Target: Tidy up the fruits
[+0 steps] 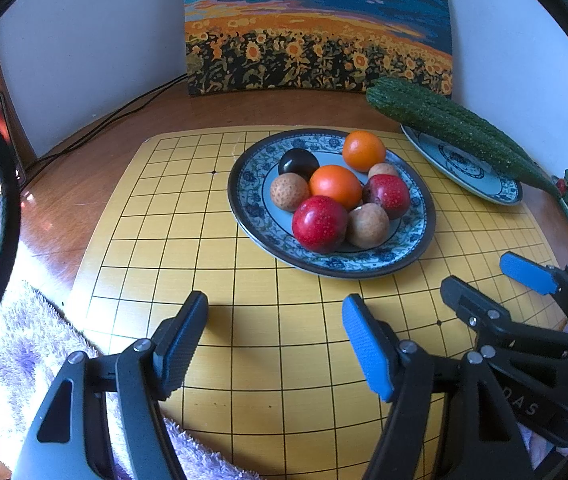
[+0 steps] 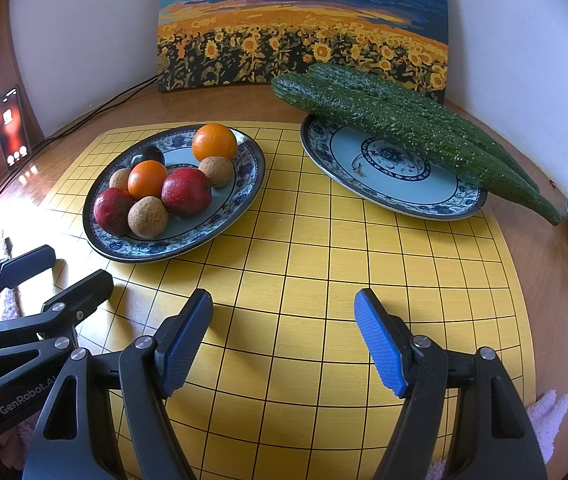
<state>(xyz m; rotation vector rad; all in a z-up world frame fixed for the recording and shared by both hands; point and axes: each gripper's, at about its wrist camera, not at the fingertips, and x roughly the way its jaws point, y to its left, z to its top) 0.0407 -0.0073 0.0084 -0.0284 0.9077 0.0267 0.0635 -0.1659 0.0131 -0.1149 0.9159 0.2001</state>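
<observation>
my left gripper spread wide and holding nothing, my right gripper the same, both above the yellow grid board, fruits piled on the left plate, cucumbers across the right plate

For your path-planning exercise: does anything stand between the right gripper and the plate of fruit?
Nothing visible does. The right gripper hangs open over bare board, and the fruit plate lies ahead to its left, with only grid between them.
</observation>
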